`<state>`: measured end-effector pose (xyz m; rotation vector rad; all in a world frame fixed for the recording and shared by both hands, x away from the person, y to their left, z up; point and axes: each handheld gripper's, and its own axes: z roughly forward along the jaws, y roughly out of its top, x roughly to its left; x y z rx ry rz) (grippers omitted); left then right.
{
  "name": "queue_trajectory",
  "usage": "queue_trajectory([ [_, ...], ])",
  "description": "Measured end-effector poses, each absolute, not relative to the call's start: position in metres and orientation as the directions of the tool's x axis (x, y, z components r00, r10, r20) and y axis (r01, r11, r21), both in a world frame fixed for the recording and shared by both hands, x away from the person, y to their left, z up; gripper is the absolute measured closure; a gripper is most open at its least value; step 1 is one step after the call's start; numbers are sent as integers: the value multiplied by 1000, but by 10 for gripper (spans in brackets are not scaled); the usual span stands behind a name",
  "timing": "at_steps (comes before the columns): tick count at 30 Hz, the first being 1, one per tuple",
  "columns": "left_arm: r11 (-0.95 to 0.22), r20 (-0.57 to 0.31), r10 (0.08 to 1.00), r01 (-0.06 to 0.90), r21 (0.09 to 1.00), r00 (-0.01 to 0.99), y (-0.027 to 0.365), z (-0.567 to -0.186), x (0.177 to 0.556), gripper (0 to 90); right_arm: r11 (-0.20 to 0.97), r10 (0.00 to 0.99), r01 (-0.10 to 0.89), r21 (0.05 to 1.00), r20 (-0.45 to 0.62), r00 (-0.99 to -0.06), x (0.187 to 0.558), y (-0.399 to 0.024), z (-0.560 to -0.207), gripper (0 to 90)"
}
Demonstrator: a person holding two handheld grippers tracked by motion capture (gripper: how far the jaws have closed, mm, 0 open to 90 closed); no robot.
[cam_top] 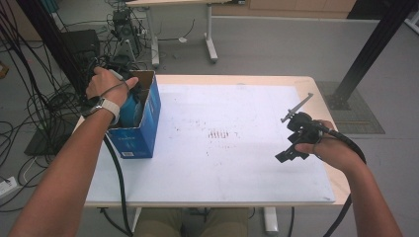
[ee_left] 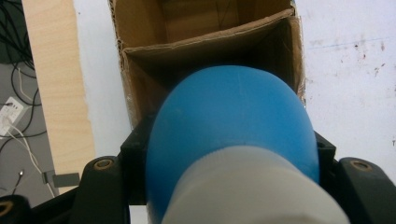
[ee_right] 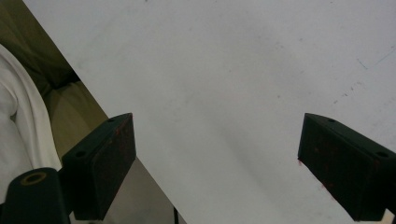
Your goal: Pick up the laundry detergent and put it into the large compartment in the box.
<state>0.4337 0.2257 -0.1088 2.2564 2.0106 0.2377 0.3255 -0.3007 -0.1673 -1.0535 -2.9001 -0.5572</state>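
1. The left claw (ee_left: pixel 229 186) gripped a blue bottle (ee_left: pixel 233 135) over the open cardboard box (ee_left: pixel 140 51) at the tabletop's (cam_top: pixel 237 158) left edge.
2. The right claw (ee_right: pixel 217 163) gaped wide, holding nothing, above the tabletop's right side.

Bare forearms, black grippers, plenty of cable

The left hand (cam_top: pixel 105 83) wears a pale-strapped watch (cam_top: pixel 108 106), no sleeves on either arm. The right gripper (ee_right: pixel 217 163) has chunky black wedge-shaped pads (ee_right: pixel 112 161) with reddish smudges and brass-ringed screw holes; a thick black cable (cam_top: pixel 346 143) loops off it, plus a grey plate (cam_top: pixel 296 107) sticking up. The left gripper (ee_left: pixel 231 172) has matching black blocks and brass-ringed screws.
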Motion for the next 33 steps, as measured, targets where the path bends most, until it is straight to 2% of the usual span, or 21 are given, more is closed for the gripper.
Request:
queue_trajectory([
  [33, -143, 58, 989, 976, 165, 135, 221, -138, 437, 385, 709, 625, 629, 318, 130, -770, 326, -301, -170, 113],
])
